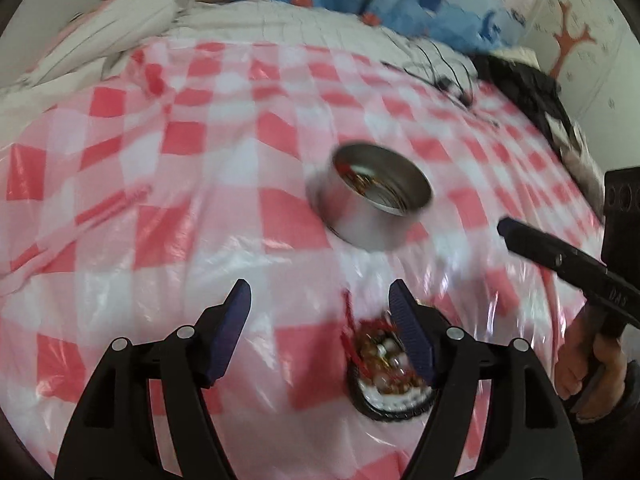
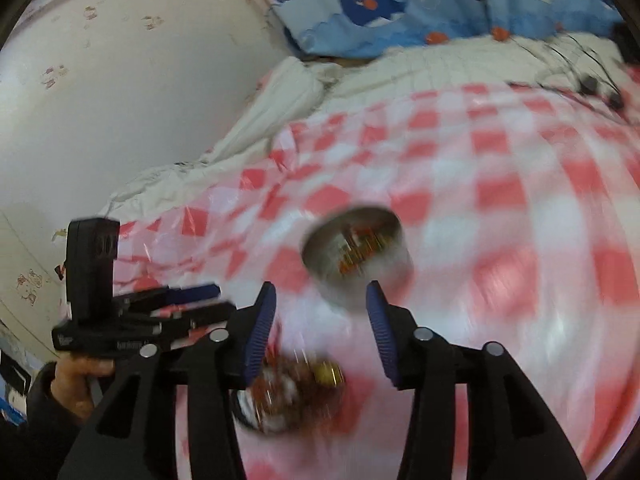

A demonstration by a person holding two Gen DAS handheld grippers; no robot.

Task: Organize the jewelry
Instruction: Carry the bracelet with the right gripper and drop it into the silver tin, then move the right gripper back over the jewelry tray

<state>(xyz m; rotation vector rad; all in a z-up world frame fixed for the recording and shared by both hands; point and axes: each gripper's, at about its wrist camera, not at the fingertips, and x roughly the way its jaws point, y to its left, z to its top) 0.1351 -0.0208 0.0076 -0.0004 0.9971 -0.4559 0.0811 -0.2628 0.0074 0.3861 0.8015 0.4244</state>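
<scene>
Here your left gripper (image 1: 320,292) hangs with its fingers spread wide and nothing between the pads, tipped down over the heap of jewelry (image 1: 384,354) that sits just under its right-hand finger; that placement reads as a reach for the next piece. Your right gripper (image 2: 322,300) also stands with its fingers parted and empty, the same heap low between them and the round metal tin (image 2: 356,252) just beyond the tips, so it looks placed to work between heap and tin. The tin rests upright on the bed, its mouth open, and a few gold and red pieces already lie inside, which suggests it is the container you are filling. It is thin, brushed and grey, with a straight wall and a plain rim. The heap is a tangle: red cord, small gold and pale beads, and a black-rimmed round piece (image 1: 390,406) beneath it, perhaps a lid or a dish; blur keeps me from saying which. Cord and beads will likely snag together, so expect more than one piece to lift. Everything lies on a glossy, crinkled plastic sheet (image 1: 160,184) of red and white checks, spread over a white quilt (image 1: 120,28); it is slick and will probably shift under a push. A blue patterned pillow (image 2: 400,8) lies at the far edge.
</scene>
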